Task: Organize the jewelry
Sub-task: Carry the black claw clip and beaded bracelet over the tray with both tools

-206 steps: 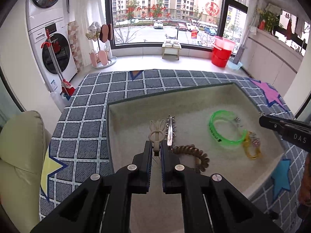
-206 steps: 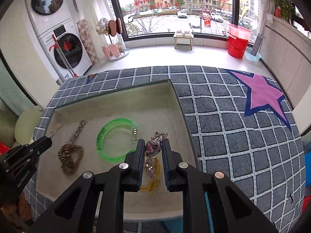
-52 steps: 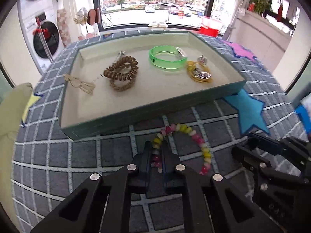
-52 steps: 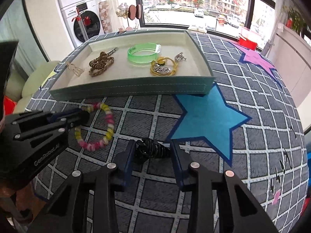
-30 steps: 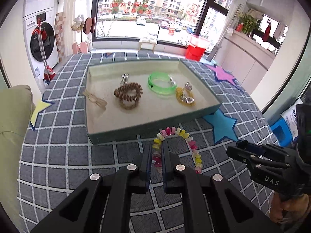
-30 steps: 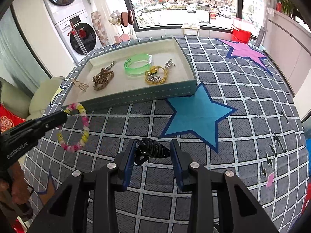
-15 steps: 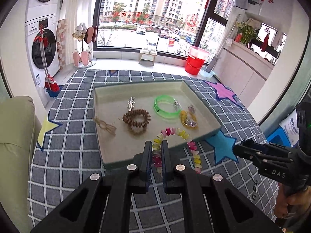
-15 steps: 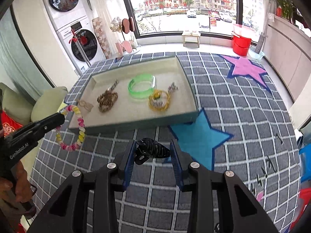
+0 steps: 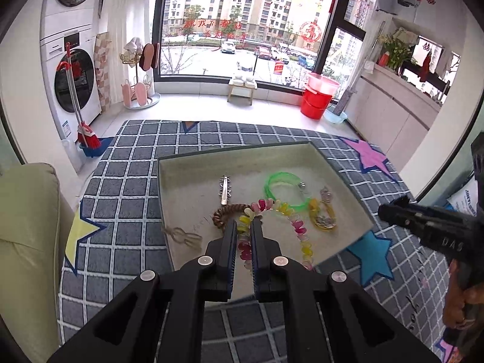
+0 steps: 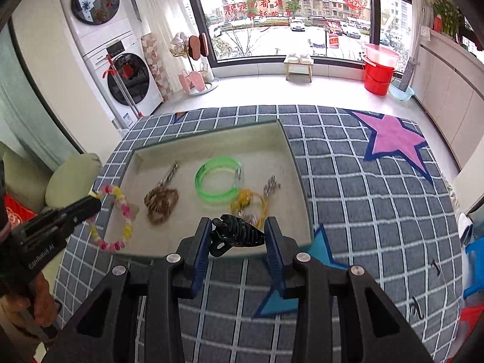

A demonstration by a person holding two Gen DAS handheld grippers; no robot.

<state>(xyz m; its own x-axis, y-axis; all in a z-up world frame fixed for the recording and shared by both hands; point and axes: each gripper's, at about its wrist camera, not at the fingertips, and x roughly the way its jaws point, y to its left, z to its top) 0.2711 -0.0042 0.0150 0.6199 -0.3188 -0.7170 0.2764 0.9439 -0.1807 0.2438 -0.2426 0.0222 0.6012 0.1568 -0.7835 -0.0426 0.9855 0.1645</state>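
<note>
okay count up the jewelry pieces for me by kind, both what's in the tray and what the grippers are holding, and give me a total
Bracelets: 3, bead bracelet, green bangle, yellow bracelet
Hair ties: 1, brown coil
Hair clips: 3, black claw clip, silver clip, beige clip
Brooches: 1, silver brooch
Total: 8

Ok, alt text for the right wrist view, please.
The right tool grips a black claw hair clip over the near edge of a shallow tray holding a green bangle, a brown coil tie and yellow jewelry. At left, the left tool holds a pastel bead bracelet.
</note>
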